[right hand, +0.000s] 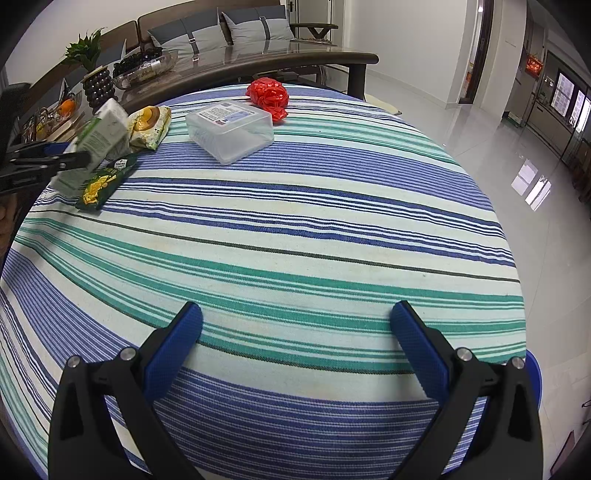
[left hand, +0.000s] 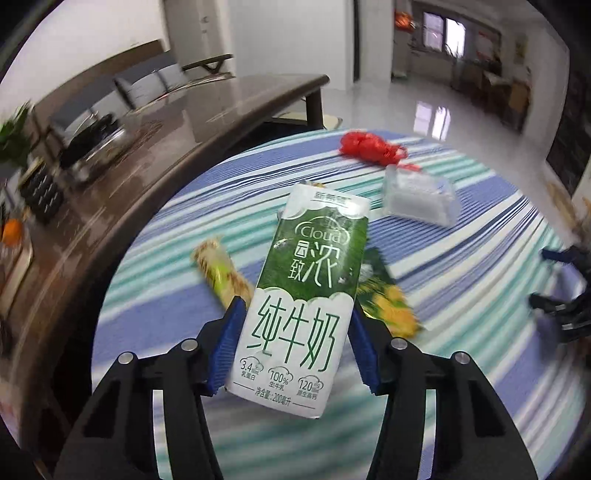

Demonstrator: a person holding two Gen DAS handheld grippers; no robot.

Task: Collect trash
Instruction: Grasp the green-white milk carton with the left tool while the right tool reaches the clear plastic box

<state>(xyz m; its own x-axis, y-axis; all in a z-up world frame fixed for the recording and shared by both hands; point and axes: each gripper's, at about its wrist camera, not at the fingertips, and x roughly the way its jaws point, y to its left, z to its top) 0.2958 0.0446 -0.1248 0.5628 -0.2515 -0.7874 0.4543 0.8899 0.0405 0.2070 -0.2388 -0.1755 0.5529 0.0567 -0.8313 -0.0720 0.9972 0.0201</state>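
My left gripper (left hand: 297, 317) is shut on a green and white milk carton (left hand: 306, 288) and holds it above the striped tablecloth (left hand: 461, 258). The carton also shows in the right wrist view (right hand: 99, 136), held by the left gripper (right hand: 55, 162) at the table's far left. On the cloth lie a yellow snack bag (right hand: 149, 127), a dark green and yellow wrapper (right hand: 103, 182), a clear plastic box (right hand: 231, 129) and a crumpled red bag (right hand: 269, 94). My right gripper (right hand: 295, 314) is open and empty over the near part of the cloth (right hand: 295, 240).
A dark glossy table (right hand: 295, 55) stands behind the round one, with a fruit bowl (right hand: 144, 66), a potted plant (right hand: 92, 70) and an orange (right hand: 67, 106). A sofa with grey cushions (right hand: 236, 26) is behind it. Shiny tiled floor (right hand: 498, 147) lies to the right.
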